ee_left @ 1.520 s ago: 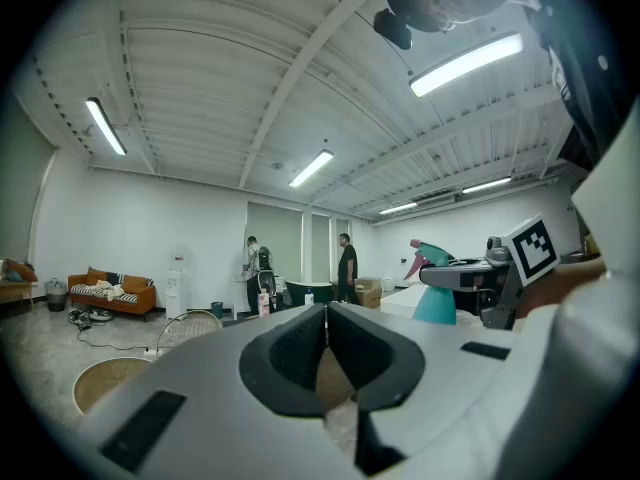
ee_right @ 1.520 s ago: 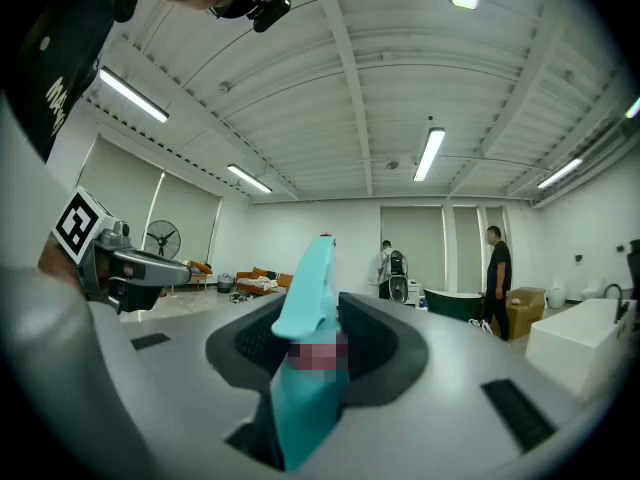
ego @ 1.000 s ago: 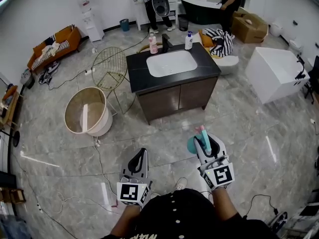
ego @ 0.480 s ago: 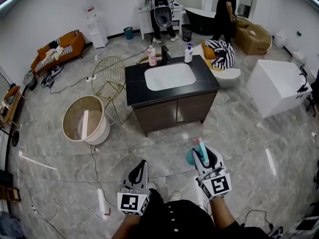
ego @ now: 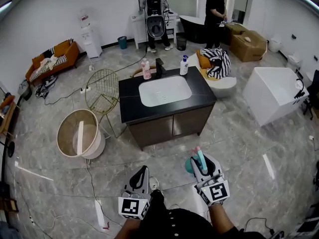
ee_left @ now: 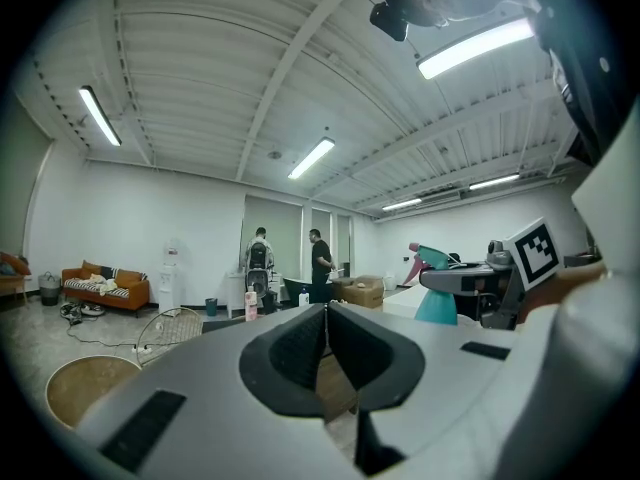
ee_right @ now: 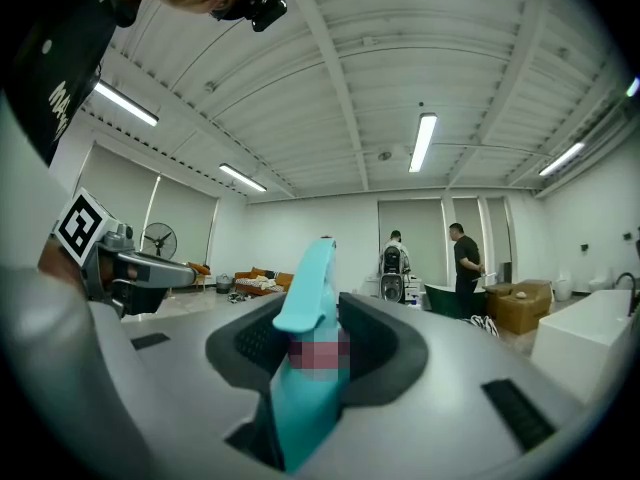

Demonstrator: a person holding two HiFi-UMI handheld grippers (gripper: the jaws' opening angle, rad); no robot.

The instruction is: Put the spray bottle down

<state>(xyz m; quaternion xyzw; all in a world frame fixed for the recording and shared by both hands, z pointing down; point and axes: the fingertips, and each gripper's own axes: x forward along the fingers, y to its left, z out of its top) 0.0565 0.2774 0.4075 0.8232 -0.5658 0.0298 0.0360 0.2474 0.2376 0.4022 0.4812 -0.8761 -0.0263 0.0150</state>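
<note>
No words or numbers can be read. White lettering (ee_right: 56,98) on a black shirt (ee_right: 85,38) is cut off and unclear. The left cube (ego: 131,206) and the right cube (ego: 216,192) each carry a black-and-white square code, without letters.

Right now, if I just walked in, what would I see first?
Probably the bright teal spray bottle, clamped in the right gripper at the bottom of the head view. Next comes the black vanity with its white basin, standing alone in the middle of the room.
</note>
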